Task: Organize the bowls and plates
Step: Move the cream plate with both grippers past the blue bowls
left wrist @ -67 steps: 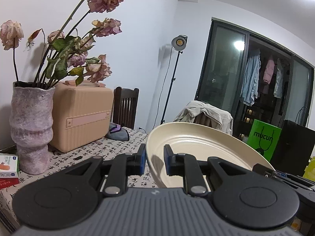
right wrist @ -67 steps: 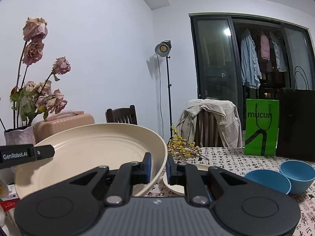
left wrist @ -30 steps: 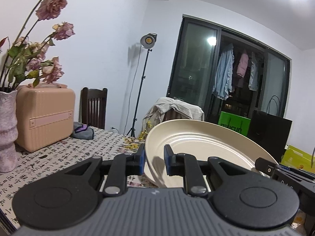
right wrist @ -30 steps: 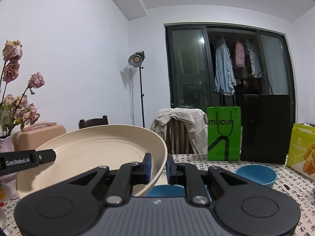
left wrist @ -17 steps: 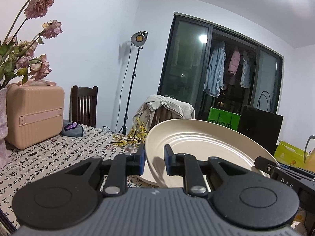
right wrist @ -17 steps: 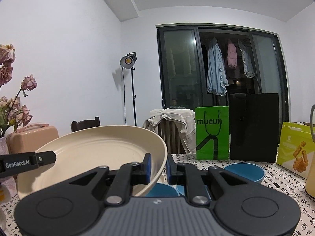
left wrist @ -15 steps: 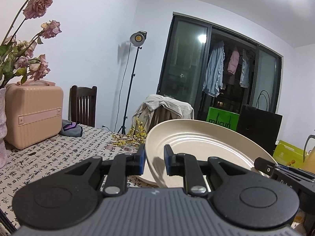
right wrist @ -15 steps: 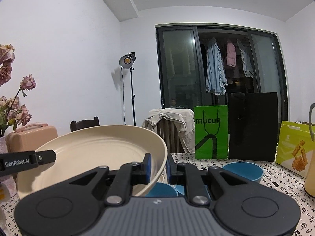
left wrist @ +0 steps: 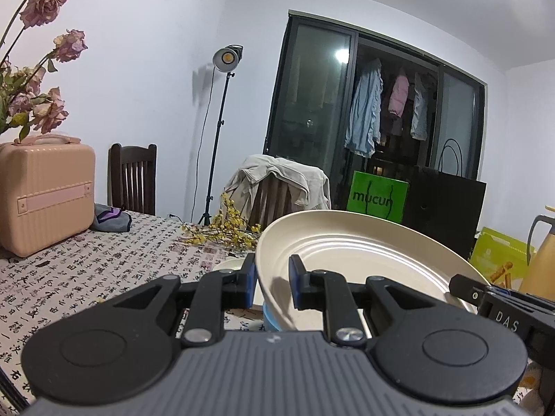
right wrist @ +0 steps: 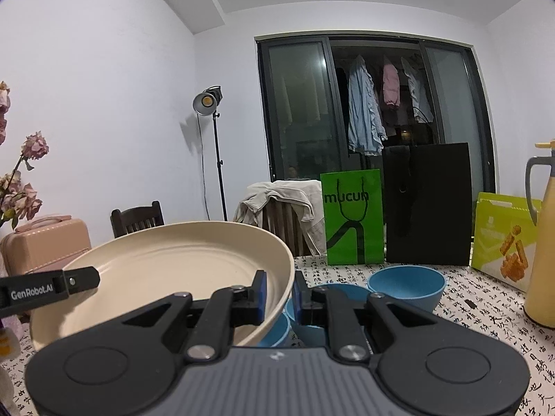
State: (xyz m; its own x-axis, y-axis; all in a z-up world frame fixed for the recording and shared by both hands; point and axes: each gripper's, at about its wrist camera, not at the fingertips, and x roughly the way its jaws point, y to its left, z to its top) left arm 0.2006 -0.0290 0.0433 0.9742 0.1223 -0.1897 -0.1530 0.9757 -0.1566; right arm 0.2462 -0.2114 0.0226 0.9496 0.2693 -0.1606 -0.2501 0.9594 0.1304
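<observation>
Two handheld grippers are sharing one load: a large cream plate is hanging in the air above the bench, which is wearing a cloth printed with black calligraphy. The left gripper is pinching the plate's left rim, its blue-padded fingers closing on the rim from either side. The right gripper is doing the same at the opposite rim, one finger sitting inside the plate and the other outside it. The plate is tilting slightly, its hollow facing up.

Beneath and just beyond the plate, blue bowls are waiting on the bench: one blue bowl is standing alone to the right, and a cluster of blue bowls is showing partly under the plate's edge. In the left wrist view a second cream plate is lying on the cloth just past the left fingers, partly hidden.

Around them, a pink case is sitting at the left end of the bench beside dried roses; a green bag, a black bag and a yellow jug are lining the far and right sides.
</observation>
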